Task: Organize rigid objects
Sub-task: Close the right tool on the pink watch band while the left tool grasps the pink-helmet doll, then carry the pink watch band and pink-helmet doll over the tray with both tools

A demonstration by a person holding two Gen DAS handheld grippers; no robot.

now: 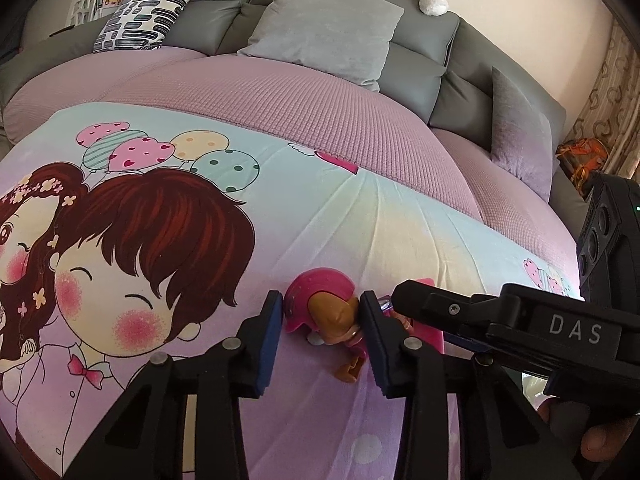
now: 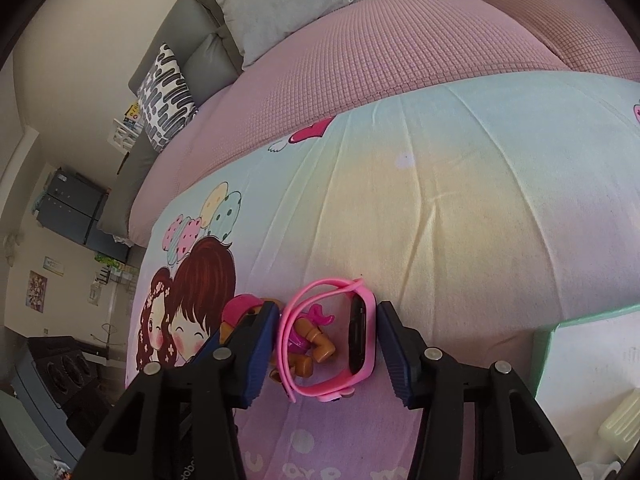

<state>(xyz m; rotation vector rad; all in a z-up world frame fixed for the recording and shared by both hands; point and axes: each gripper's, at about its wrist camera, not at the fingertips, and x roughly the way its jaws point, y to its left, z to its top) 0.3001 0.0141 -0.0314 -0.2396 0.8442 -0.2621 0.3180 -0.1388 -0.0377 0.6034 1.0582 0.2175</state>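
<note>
Left gripper [image 1: 322, 316], seen from its own wrist camera, bracketed the small plastic toy figure with a magenta helmet and tan face [image 1: 320, 308]; its blue pads appeared to touch the head on both sides, lying on the cartoon-printed pastel blanket [image 1: 340, 216]. From the right wrist view, the right gripper [image 2: 328, 344] stood spread around the pink silicone watch with a black face [image 2: 356, 336], its strap looped over the figure's legs.
</note>
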